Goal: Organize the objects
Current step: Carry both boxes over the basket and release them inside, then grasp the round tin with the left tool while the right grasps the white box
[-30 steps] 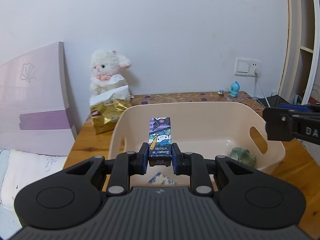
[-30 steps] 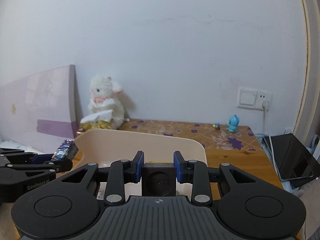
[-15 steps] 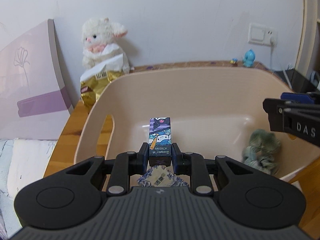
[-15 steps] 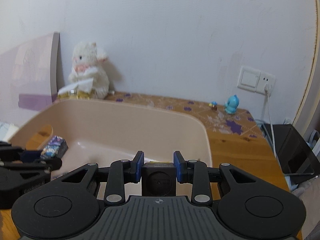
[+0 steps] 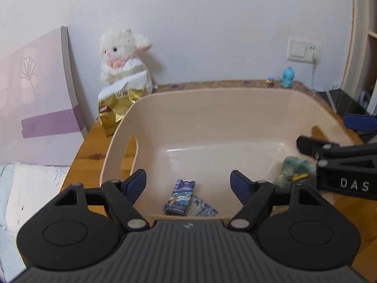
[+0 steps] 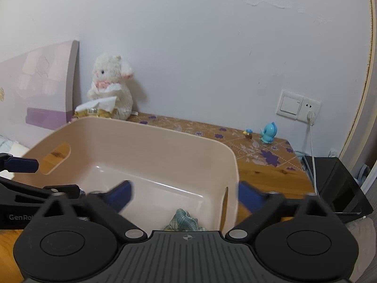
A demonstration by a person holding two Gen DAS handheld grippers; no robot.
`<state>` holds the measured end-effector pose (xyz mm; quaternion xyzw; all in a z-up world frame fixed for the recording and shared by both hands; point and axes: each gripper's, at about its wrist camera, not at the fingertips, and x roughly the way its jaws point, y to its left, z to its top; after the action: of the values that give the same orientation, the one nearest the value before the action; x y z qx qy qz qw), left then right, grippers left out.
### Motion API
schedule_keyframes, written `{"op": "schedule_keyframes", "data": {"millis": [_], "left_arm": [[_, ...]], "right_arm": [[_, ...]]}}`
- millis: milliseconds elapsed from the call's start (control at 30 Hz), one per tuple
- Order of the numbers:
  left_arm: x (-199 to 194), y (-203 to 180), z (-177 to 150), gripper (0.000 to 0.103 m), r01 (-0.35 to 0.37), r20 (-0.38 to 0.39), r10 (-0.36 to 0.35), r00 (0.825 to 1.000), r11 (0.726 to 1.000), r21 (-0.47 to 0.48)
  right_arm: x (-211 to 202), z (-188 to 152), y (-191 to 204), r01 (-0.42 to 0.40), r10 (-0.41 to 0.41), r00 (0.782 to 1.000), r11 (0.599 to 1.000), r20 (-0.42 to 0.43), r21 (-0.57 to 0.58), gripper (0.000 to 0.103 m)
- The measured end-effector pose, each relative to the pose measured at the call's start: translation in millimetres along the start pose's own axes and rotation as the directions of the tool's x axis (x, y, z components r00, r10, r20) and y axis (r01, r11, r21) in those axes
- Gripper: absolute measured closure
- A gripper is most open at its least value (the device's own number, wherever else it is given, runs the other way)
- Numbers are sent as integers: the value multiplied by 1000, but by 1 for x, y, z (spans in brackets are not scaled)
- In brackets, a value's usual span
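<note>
A beige plastic basket [image 5: 212, 108] stands on the wooden table and also shows in the right wrist view [image 6: 141, 141]. My left gripper [image 5: 187, 181] is open and empty above its near side. A small dark blue cartoon-printed box [image 5: 180, 197] lies on the basket floor under it, partly on a blue-patterned packet [image 5: 205, 208]. A crumpled green cloth [image 5: 295, 169] lies at the basket's right end and shows in the right wrist view [image 6: 183, 221]. My right gripper [image 6: 185, 192] is open and empty above that end.
A white plush lamb [image 5: 122, 56] and a gold snack bag [image 5: 115, 108] stand behind the basket at the left. A pink board [image 5: 35, 94] leans at the left. A blue figurine [image 6: 268, 133], a wall socket with cable [image 6: 299, 105] and a black device [image 6: 337, 184] are at the right.
My left gripper opened and the dark blue box dropped onto the basket floor. My right gripper opened too; the small black cube it held is no longer in view.
</note>
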<state>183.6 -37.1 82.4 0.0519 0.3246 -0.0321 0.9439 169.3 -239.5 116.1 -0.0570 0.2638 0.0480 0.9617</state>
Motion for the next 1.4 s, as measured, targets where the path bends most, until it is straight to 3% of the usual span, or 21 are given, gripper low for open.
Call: {"op": "schedule_keyframes", "data": {"millis": [200, 633, 1000, 1400], "left_arm": [[-26, -1, -3, 14, 7, 28, -7, 1000, 1000, 15], [-56, 18, -42, 13, 0, 16, 0, 1000, 1000, -9], [-30, 31, -85, 12, -30, -105, 31, 994, 999, 11], [0, 36, -109, 12, -26, -204, 24, 979, 1000, -3]], "right_arm": [[-29, -7, -13, 3, -3, 1000, 1000, 3, -8, 0], [-38, -59, -33, 12, -14, 995, 1000, -94, -25, 0], [1, -112, -40, 22, -22, 971, 1000, -239, -3, 0], [21, -128, -29, 21, -12, 971, 999, -238, 34, 0]]}}
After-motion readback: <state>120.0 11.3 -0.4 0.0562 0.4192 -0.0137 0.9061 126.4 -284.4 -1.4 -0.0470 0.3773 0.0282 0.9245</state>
